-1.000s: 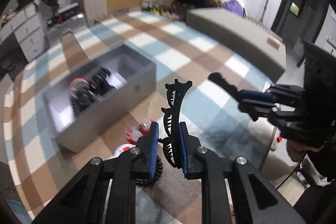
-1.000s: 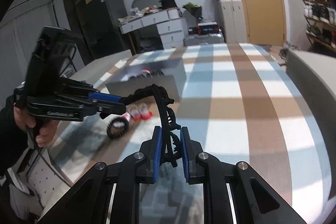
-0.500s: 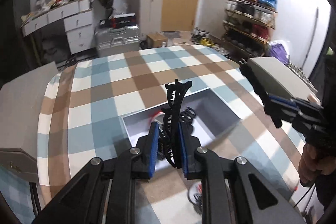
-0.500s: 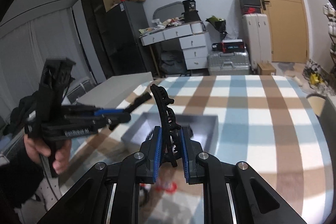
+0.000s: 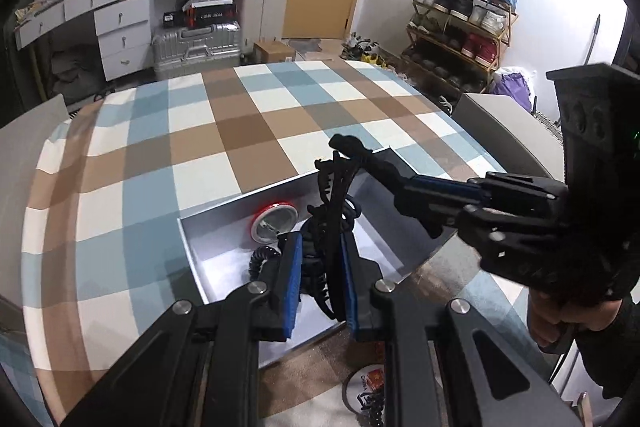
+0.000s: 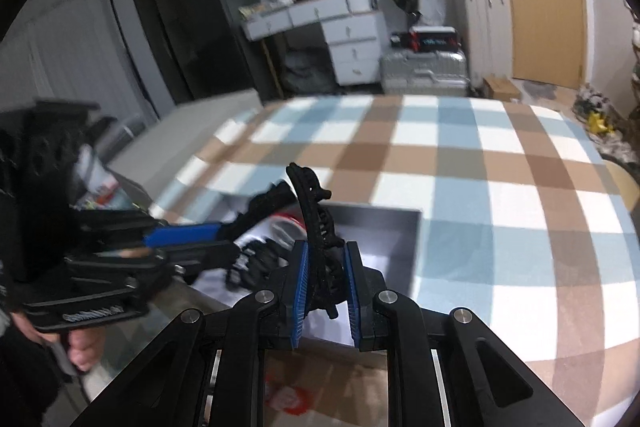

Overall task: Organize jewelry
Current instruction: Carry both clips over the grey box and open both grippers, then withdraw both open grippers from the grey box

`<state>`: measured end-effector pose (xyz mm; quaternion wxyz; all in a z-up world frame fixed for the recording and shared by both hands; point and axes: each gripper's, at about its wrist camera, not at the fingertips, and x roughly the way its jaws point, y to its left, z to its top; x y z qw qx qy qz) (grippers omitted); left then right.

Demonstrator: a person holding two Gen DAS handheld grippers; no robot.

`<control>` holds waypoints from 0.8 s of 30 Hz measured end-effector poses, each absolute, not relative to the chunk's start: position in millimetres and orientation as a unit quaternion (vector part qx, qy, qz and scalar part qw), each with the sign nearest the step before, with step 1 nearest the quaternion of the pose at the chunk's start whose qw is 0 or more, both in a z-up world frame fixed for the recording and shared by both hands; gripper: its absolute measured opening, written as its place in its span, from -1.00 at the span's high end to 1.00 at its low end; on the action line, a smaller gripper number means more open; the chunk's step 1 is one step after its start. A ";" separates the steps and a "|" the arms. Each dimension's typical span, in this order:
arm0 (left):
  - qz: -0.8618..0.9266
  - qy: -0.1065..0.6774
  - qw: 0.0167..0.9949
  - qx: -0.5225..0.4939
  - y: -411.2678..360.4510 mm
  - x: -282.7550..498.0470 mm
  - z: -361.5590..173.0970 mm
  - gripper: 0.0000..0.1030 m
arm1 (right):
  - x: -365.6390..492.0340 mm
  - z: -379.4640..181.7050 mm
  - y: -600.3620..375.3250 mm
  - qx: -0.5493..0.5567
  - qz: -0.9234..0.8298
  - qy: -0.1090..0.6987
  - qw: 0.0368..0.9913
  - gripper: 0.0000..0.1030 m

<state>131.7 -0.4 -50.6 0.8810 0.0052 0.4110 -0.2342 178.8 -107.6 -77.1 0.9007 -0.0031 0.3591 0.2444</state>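
My left gripper (image 5: 319,263) is shut on a black toothed hair claw clip (image 5: 332,203) and holds it above the open grey box (image 5: 224,227). My right gripper (image 6: 325,269) is shut on a second black claw clip (image 6: 312,207), also over the grey box (image 6: 400,227). Inside the box lie a round red-rimmed piece (image 5: 274,223) and a black coiled hair tie (image 5: 260,259). Each gripper shows in the other's view, close beside it.
The box sits on a checked blue, brown and white cloth (image 5: 240,131). A round red-and-white badge (image 5: 368,383) lies on the cloth in front of the box. A grey lid (image 5: 508,131) lies at the right.
Both grippers have swung from beside the box to above it, each with its clip, and have lowered toward the opening. The grippers have come closer together.
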 end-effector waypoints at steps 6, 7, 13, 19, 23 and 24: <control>-0.237 0.413 0.879 0.008 -2.8 130.5 -49.0 0.73 | 177.4 -78.4 -107.5 -0.012 0.242 0.357 0.902 0.64; -0.234 0.411 0.881 0.007 -2.4 130.5 -48.5 0.73 | 176.9 -77.4 -108.4 -0.012 0.240 0.354 0.904 0.63; -0.221 0.410 0.885 -0.009 4.0 130.1 -43.4 0.20 | 166.9 -65.6 -125.6 0.015 0.232 0.335 0.913 0.55; -0.218 0.389 0.895 -0.002 4.9 112.1 -32.2 0.09 | 144.0 -56.0 -143.2 0.046 0.237 0.322 0.915 0.40; -0.204 0.382 0.901 -0.003 8.6 98.8 -30.2 0.08 | 127.6 -55.5 -144.6 0.058 0.250 0.320 0.912 0.20; -0.199 0.382 0.903 -0.006 10.3 94.5 -30.8 0.08 | 121.6 -56.6 -143.8 0.060 0.256 0.319 0.911 0.17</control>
